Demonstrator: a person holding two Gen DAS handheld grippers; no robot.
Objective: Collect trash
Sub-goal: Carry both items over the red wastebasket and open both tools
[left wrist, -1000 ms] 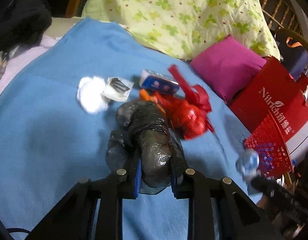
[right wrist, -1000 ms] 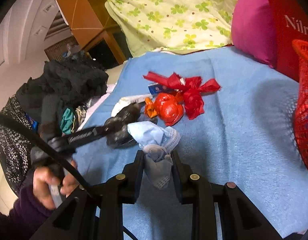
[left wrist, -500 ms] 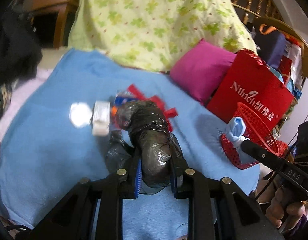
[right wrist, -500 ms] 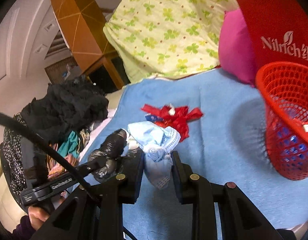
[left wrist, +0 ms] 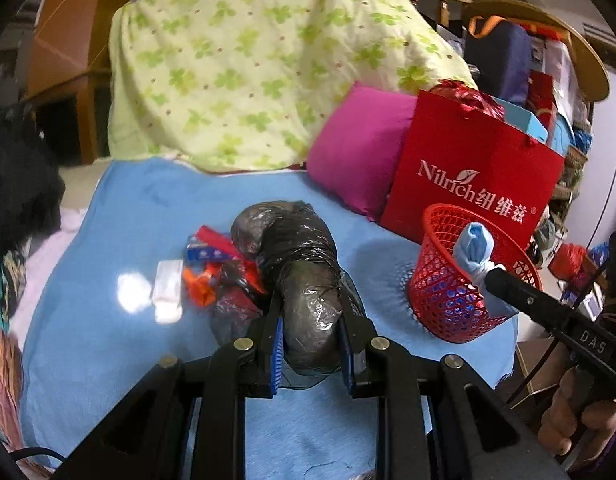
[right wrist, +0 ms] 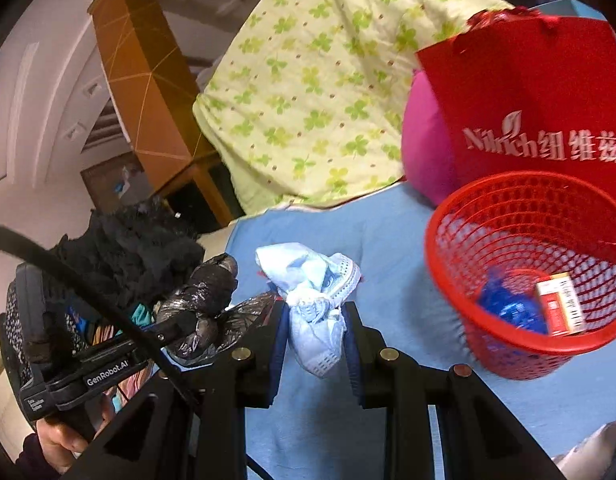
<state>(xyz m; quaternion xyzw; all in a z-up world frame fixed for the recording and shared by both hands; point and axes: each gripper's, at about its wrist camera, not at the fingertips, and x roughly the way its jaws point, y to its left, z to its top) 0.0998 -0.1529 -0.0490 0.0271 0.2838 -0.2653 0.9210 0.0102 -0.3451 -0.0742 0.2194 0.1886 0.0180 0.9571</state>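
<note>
My left gripper [left wrist: 311, 334] is shut on a crumpled black plastic bag [left wrist: 295, 264] and holds it above the blue sheet [left wrist: 139, 216]. My right gripper [right wrist: 316, 332] is shut on a balled light-blue cloth [right wrist: 312, 284], held just left of the red mesh basket [right wrist: 536, 200]. In the left wrist view the cloth [left wrist: 474, 248] hangs at the basket [left wrist: 440, 300] rim. The basket holds a blue wad [right wrist: 508, 308] and a small red-and-white box [right wrist: 560, 304]. Red and orange wrappers [left wrist: 211, 276], a white packet [left wrist: 167, 292] and a blue box [left wrist: 203, 254] lie on the sheet.
A red paper bag [left wrist: 468, 176] and a magenta pillow [left wrist: 360, 152] stand behind the basket. A green-patterned quilt [left wrist: 247, 64] is piled at the back. Dark clothes [right wrist: 127, 256] lie at the bed's left side. The bed edge is just right of the basket.
Both grippers have lifted and swung right toward the red basket with their loads. The basket now looms larger and closer; the remaining litter has fallen behind to the left.
</note>
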